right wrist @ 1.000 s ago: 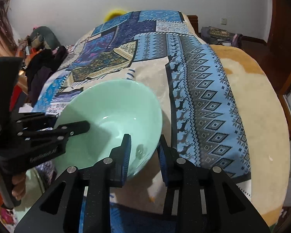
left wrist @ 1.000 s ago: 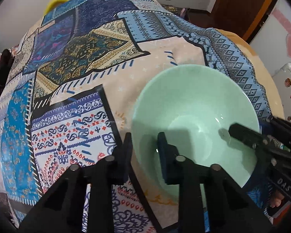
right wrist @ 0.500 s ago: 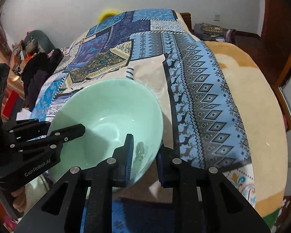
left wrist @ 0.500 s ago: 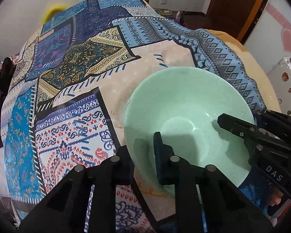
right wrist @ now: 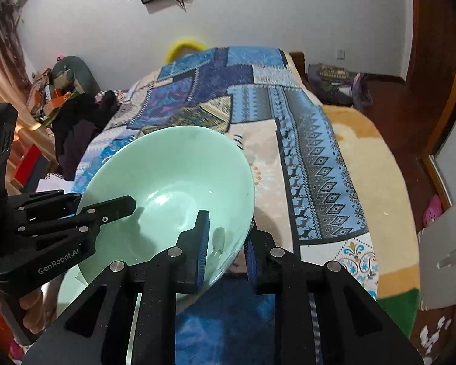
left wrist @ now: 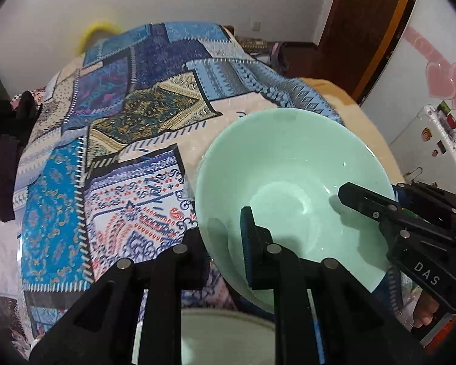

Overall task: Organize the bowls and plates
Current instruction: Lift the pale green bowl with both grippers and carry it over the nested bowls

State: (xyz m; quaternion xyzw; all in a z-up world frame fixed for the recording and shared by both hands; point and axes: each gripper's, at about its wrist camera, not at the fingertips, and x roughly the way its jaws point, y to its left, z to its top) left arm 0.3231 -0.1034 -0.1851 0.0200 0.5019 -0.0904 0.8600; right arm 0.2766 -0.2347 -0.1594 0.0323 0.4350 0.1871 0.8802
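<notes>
So this is the carry step: the pale mint-green glazed ceramic bowl (left wrist: 291, 188) is held in the air between both tools, above the bed with the blue patchwork-patterned blanket (left wrist: 112, 140), not resting on it as far as I can judge.

The left hand-held gripper (left wrist: 225, 240) is pinched nearly shut on the bowl's near wall, one finger inside and one outside. The right hand-held gripper (right wrist: 228, 243) does the same on the opposite side, jaws squeezed down to just the thickness of the wall. In each view you can also see the other tool's finger reaching into the bowl from the side.

Just below the bowl there's a second pale green glazed dish (left wrist: 225, 334), plate or bowl I can't tell, only part of its rim and inside shows.

My guess is the next move is taking the bowl over to wherever it gets stacked or put down. That needs both hands travelling together at the same pace and keeping the rim level. If one hand leads, the smooth glaze could slip or twist out of a thin-wall pinch.
</notes>
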